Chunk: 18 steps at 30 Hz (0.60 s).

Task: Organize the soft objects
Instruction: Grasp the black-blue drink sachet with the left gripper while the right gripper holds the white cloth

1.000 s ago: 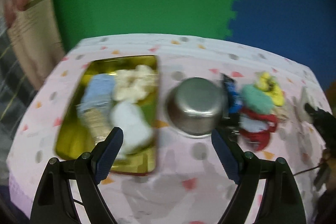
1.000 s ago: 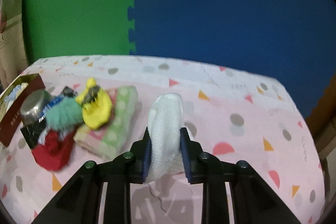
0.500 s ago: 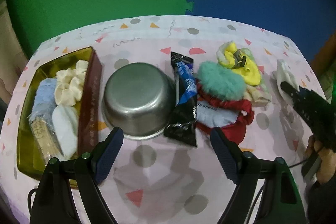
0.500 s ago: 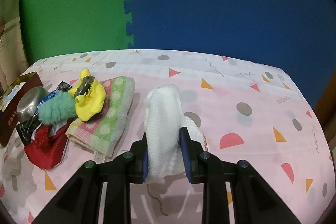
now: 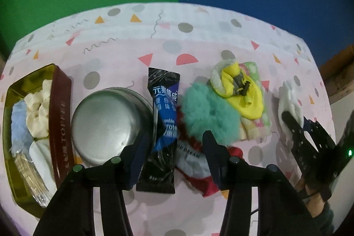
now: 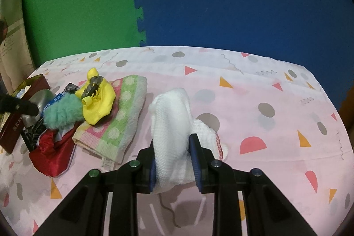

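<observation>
My right gripper [image 6: 174,160] is shut on a white knitted cloth [image 6: 171,123] that rests on the pink tablecloth; both also show at the right in the left wrist view [image 5: 289,101]. My left gripper [image 5: 174,154] is open and empty, over a black and blue sachet [image 5: 164,125] and a red and white pouch [image 5: 194,160]. A teal fluffy ball [image 5: 210,114], a yellow cloth [image 5: 245,94] and a green-pink towel [image 6: 119,125] lie in a pile. A gold tin [image 5: 13,160] at the left holds a cream scrunchie [image 5: 38,112], a blue cloth and a white piece.
An upturned steel bowl [image 5: 108,123] stands between the tin and the sachet. The table's far edge meets a green and blue foam wall [image 6: 137,14]. The pink tablecloth [image 6: 276,114] stretches to the right of the white cloth.
My left gripper has swung right from the tin to the sachet and pile, and its jaws have narrowed. My right gripper stays shut on the white cloth and has shifted slightly.
</observation>
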{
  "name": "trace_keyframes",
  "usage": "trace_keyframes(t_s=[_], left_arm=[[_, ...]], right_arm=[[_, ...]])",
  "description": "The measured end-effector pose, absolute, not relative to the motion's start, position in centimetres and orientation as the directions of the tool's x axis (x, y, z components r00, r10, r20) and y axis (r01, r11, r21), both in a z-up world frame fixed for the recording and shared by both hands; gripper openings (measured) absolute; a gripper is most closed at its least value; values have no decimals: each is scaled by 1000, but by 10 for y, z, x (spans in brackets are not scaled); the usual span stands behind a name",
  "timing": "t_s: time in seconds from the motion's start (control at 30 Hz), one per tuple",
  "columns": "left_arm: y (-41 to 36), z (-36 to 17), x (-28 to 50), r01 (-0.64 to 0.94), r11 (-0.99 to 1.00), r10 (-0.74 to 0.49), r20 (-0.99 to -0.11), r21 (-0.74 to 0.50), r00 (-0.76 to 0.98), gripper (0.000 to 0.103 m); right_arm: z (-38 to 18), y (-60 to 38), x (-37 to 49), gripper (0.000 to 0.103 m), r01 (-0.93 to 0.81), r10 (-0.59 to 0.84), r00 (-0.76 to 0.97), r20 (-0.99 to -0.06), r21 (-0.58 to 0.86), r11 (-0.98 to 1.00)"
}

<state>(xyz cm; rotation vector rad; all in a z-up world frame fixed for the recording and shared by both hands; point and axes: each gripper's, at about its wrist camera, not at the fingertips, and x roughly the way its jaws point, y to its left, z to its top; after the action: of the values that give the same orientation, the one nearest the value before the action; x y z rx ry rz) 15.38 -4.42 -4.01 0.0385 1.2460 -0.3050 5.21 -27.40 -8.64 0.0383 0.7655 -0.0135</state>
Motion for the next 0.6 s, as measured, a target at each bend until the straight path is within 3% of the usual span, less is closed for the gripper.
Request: trace_keyframes(t_s=[0.3, 0.43, 0.6], left_arm=[[-48, -56, 172, 227, 964, -186, -959, -136, 215, 39], [-55, -61, 176, 242, 959, -194, -962, -145, 190, 26], [-58, -65, 178, 231, 961, -197, -962, -151, 188, 24]], right_arm=[[-86, -277, 52, 26, 25, 19, 722, -691, 54, 998], [-87, -278, 52, 26, 24, 28, 722, -692, 65, 998], [-87, -280, 52, 26, 24, 37, 723, -690, 78, 997]])
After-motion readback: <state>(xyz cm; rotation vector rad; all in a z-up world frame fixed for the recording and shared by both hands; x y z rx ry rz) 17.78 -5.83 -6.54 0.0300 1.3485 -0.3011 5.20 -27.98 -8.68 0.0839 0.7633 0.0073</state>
